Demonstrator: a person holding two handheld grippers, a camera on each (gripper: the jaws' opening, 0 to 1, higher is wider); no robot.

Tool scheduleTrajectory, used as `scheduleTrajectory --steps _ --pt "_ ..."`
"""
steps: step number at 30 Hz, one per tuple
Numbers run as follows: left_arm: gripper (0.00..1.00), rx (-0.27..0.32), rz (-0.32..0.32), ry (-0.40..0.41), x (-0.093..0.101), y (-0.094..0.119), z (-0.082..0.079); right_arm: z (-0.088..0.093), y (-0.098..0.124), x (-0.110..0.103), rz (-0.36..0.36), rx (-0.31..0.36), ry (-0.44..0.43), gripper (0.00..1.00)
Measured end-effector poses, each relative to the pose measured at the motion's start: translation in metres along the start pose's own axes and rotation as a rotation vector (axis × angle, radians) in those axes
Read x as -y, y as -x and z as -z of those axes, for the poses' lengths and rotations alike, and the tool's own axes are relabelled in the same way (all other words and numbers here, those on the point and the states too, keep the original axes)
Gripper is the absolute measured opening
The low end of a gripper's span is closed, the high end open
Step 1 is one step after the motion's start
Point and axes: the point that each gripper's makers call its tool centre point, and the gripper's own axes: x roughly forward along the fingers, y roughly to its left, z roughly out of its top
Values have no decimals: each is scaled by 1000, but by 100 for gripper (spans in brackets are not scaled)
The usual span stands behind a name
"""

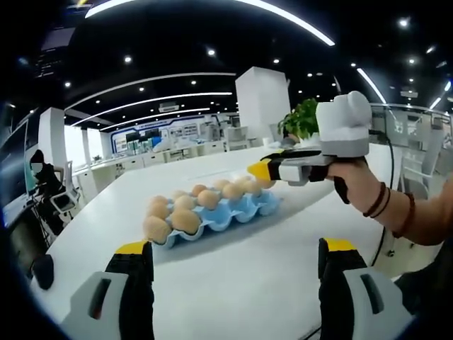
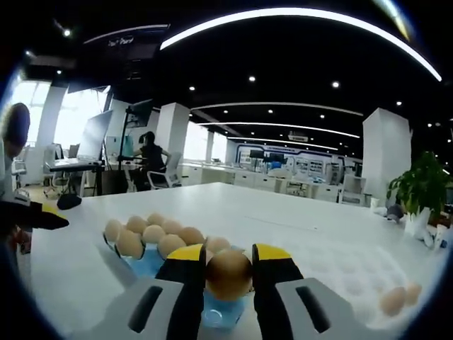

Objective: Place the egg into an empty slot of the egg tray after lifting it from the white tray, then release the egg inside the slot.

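Note:
A brown egg is clamped between the yellow-tipped jaws of my right gripper, just above the near end of the blue egg tray. Several eggs fill the tray's other slots. In the left gripper view the same tray lies in the middle of the white table, and the right gripper, held by a hand, hovers over its far right end. My left gripper stands back from the tray, its jaws wide apart with nothing between them. The white tray at the right holds two eggs.
The white table stretches wide around the tray. A potted plant stands at its far right edge. The left gripper pokes in at the left of the right gripper view. A person sits at a distant desk.

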Motion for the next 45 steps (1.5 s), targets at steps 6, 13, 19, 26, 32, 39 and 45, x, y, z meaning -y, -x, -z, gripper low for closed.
scheduleTrajectory --steps 6,13,19,26,32,39,45 --pt "99 -8 5 -6 0 -1 2 -5 -6 -13 -31 6 4 26" --pt "99 -11 3 -8 -2 -1 2 -9 -13 -31 -72 11 15 26" --pt "99 -14 -4 -9 -6 0 2 -9 -20 -45 -102 10 23 26" --pt "98 -15 -10 -5 -11 1 3 -6 -28 -62 -139 1 11 26" --pt "98 -17 -16 -2 -13 2 4 -3 -34 -74 -173 -6 12 26" --pt "98 -19 -18 1 -12 2 4 3 -39 -85 -190 -25 26 26" --pt "98 -19 -21 8 -15 1 5 13 -46 -89 -199 -46 35 26"
